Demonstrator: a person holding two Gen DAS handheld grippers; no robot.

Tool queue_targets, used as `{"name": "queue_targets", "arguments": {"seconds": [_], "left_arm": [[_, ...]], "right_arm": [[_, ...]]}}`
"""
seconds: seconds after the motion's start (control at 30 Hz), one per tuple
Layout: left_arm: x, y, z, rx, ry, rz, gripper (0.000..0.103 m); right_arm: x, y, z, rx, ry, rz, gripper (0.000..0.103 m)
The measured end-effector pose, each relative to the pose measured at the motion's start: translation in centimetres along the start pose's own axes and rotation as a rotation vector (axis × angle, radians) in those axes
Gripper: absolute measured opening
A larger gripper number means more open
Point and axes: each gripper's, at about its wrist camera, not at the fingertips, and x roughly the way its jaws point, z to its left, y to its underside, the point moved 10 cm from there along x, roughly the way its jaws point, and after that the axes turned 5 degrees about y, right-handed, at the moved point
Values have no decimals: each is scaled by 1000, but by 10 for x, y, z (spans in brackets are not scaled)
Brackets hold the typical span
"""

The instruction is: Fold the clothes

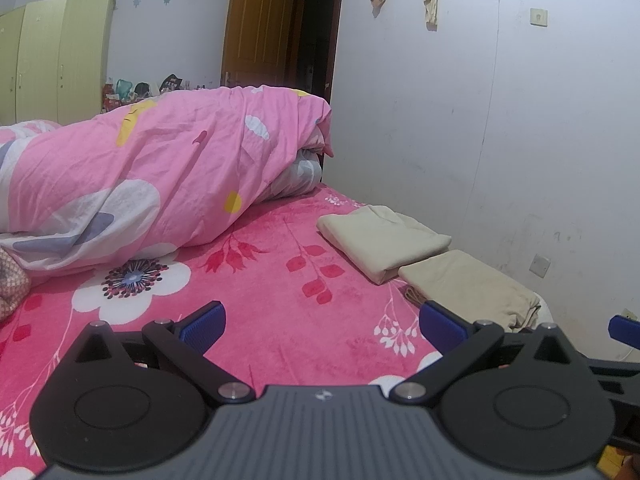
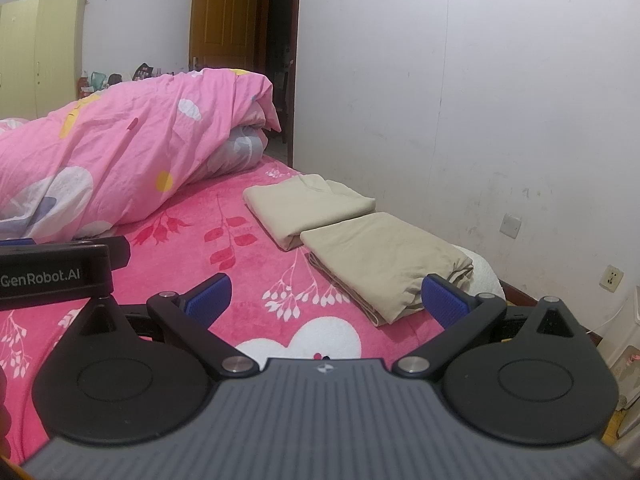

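Two folded beige garments lie side by side on the pink floral bed near the wall. The farther folded garment (image 1: 382,240) (image 2: 306,206) is lighter cream. The nearer folded garment (image 1: 468,286) (image 2: 384,256) is tan and sits at the bed's corner. My left gripper (image 1: 322,326) hovers open over the bedspread, left of the tan garment, with nothing between its blue pads. My right gripper (image 2: 326,298) is open too, its right pad just in front of the tan garment's near edge. The left gripper's body (image 2: 56,272) shows at the left of the right wrist view.
A bunched pink duvet (image 1: 160,168) (image 2: 120,148) fills the far left of the bed (image 1: 280,312). The white wall (image 1: 480,120) runs along the right, with sockets (image 2: 612,278) low down. An open wooden door (image 1: 260,28) and pale wardrobes (image 1: 56,52) stand behind.
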Motion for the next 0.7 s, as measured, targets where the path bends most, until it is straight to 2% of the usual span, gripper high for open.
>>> {"name": "queue_targets", "arguments": {"seconds": [0.7], "left_arm": [[-1, 1, 1, 5, 2, -2, 103]], "right_arm": [[2, 1, 0, 6, -2, 1, 102]]}}
